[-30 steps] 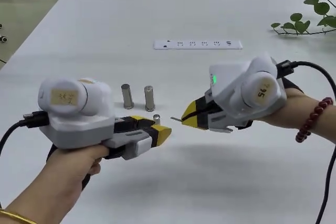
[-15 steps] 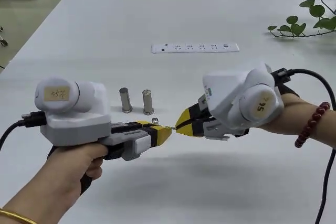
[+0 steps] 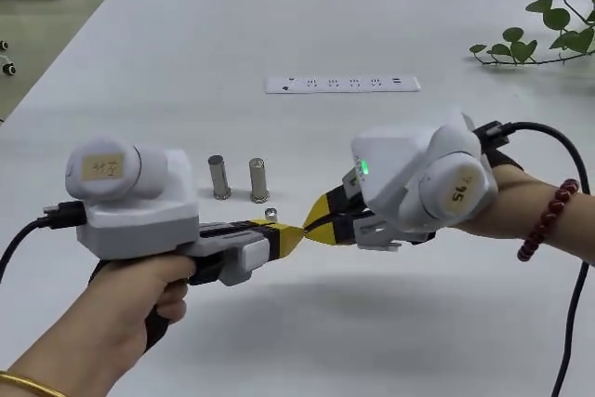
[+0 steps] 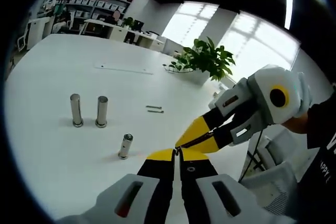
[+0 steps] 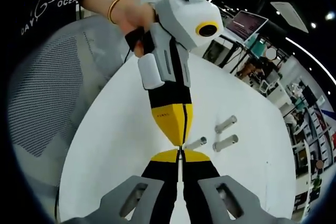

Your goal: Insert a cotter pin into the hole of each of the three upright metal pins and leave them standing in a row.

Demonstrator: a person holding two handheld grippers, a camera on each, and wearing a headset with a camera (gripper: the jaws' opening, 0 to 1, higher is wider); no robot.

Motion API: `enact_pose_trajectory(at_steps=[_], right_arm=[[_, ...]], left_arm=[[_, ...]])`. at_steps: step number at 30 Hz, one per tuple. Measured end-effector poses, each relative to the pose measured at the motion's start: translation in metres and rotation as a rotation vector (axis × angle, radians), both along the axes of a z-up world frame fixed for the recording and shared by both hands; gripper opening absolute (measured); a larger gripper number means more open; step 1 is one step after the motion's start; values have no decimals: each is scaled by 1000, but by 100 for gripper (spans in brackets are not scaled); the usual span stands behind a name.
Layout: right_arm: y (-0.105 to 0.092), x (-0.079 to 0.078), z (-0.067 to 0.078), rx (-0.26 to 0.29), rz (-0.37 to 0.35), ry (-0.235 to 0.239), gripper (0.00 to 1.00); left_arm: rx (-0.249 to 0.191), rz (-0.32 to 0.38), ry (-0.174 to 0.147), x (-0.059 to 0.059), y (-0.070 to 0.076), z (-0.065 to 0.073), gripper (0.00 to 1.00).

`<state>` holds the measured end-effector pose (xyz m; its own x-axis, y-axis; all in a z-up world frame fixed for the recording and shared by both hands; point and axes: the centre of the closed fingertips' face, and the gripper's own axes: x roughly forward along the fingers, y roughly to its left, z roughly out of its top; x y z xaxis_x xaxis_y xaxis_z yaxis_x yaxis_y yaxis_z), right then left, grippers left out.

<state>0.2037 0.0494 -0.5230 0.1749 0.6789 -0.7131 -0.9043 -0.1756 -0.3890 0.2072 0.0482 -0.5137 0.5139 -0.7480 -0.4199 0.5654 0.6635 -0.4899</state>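
Note:
Two metal pins point(image 3: 219, 177) point(image 3: 258, 180) stand side by side on the white table point(image 3: 186, 72). A shorter third pin point(image 3: 271, 216) stands nearer, just behind my left gripper point(image 3: 296, 230). In the left gripper view they are the pair point(image 4: 76, 109) point(image 4: 101, 111) and the third pin point(image 4: 125, 146). My left gripper point(image 4: 177, 152) is shut with nothing visible between its jaws. My right gripper point(image 3: 312, 226) meets it tip to tip above the table. My right gripper point(image 5: 179, 156) is shut on a thin cotter pin point(image 5: 179, 150), which is barely visible between the tips.
Two spare cotter pins point(image 4: 155, 109) lie on the table beyond the metal pins. A white power strip point(image 3: 342, 85) lies further back, and a leafy plant point(image 3: 548, 30) sits at the far right. A black cable point(image 3: 572, 192) trails from my right gripper.
My right gripper has moved left with the cotter pin until its tips meet the left gripper's tips. The left gripper has stayed shut and nearly still. The three metal pins have not moved.

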Motion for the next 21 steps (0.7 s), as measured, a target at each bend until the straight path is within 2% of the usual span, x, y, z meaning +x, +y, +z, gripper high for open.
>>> enact_pose_trajectory(at_steps=[9, 12, 13, 16, 21], right_arm=[[1, -1, 1, 3, 5, -3, 0], [1, -2, 2, 10, 3, 10, 0], [1, -3, 2, 20, -18, 40, 0], [1, -4, 1, 26, -19, 56, 0], [1, -6, 0, 32, -22, 77, 0]], left_arm=[[-21, 3, 14, 0, 0, 0, 0], [-21, -14, -9, -2, 0, 1, 0], [-17, -19, -20, -2, 0, 1, 0], [-20, -24, -15, -4, 0, 1, 0], [0, -43, -37, -6, -1, 0, 0]])
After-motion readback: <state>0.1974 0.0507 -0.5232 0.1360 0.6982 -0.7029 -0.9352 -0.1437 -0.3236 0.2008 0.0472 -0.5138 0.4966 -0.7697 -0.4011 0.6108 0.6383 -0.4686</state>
